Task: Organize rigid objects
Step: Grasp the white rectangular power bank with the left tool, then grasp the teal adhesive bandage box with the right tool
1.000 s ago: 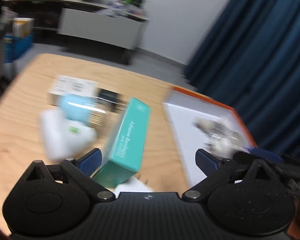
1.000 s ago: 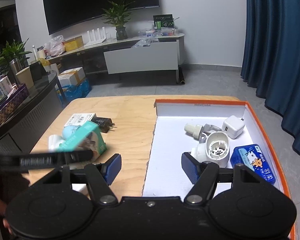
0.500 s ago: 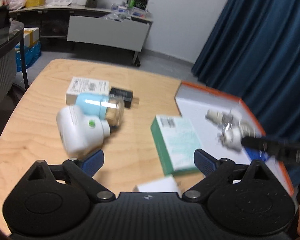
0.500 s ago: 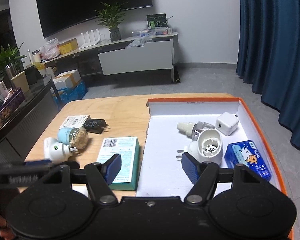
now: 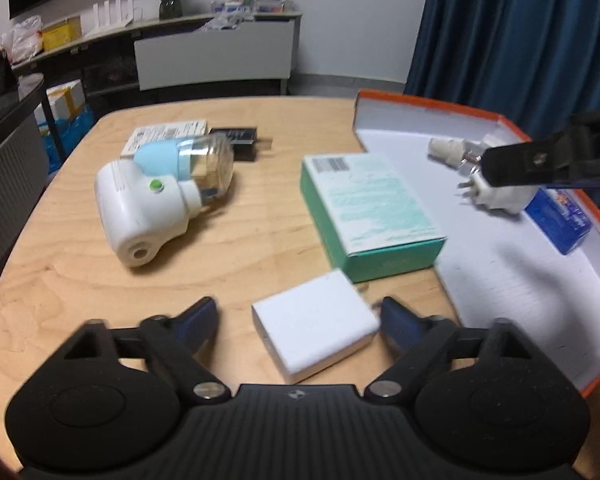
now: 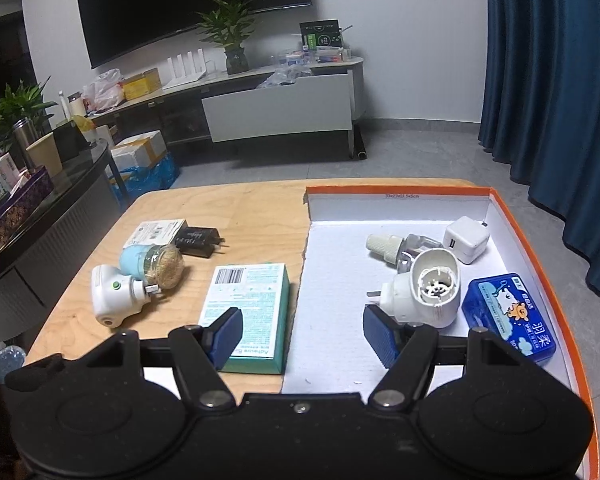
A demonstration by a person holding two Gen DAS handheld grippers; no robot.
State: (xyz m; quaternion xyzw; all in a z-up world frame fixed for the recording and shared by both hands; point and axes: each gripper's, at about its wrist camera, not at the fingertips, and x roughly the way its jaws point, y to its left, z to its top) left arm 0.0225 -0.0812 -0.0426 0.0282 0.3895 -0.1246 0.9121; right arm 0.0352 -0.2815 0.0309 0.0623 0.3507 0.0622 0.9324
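My left gripper is open, its fingers on either side of a white charger block lying on the wooden table. A teal box lies flat beside the orange-rimmed white tray. My right gripper is open and empty, over the tray's left edge, above the teal box. In the tray lie a white plug-in diffuser, a refill bottle, a white cube charger and a blue tin.
On the table's left lie a white plug-in device, a light-blue capped jar, a black adapter and a small white box. A dark counter stands left of the table; blue curtains hang on the right.
The teal box went from tilted up between my left fingers to lying flat beside the tray. My left gripper pulled back and now straddles the white charger block. The right gripper barely moved.
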